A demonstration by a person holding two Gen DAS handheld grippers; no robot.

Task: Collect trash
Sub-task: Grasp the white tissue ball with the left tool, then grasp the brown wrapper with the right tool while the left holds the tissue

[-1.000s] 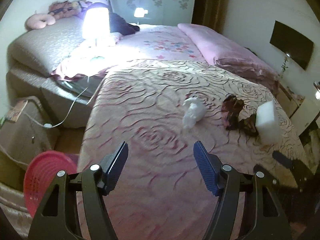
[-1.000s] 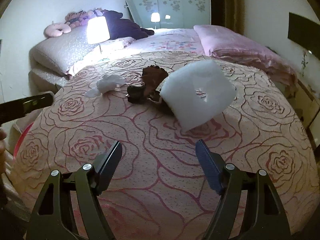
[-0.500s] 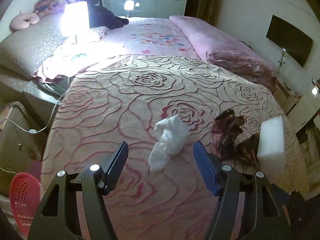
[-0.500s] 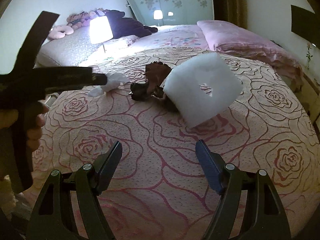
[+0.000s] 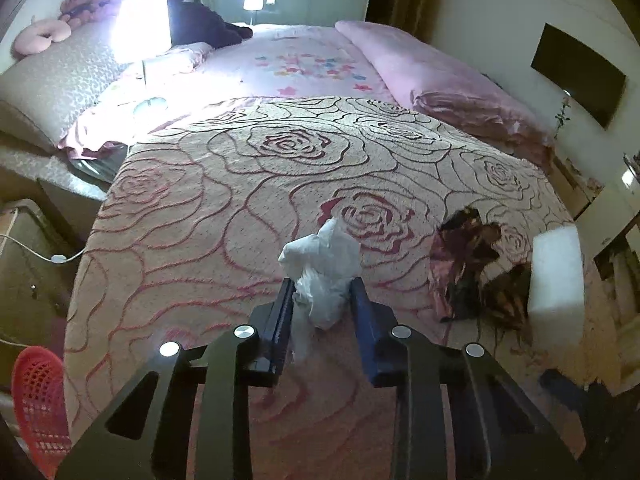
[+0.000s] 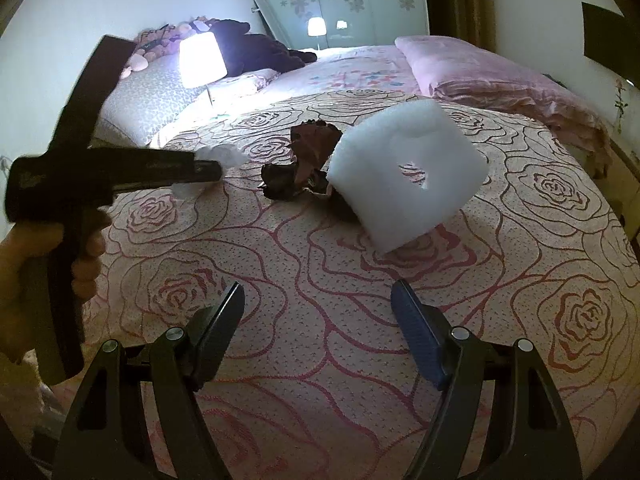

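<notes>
Red basket [image 5: 38, 404]: low at the far left, down beside the bed.
Left gripper [image 5: 323, 304]: its two fingers are squeezed onto the white tissue.
White tissue [image 5: 322, 276]: crumpled, on the rose blanket [image 5: 224, 216], pinched between the left fingers.
Dark wrapper [image 5: 466, 264]: crinkly, lying on the blanket to the right of the tissue, apart from it.
White foam block [image 6: 404, 172]: just beside the dark wrapper, touching it.
Right gripper [image 6: 318, 314]: fingers spread wide, holding nothing, above the blanket, near the foam block.
</notes>
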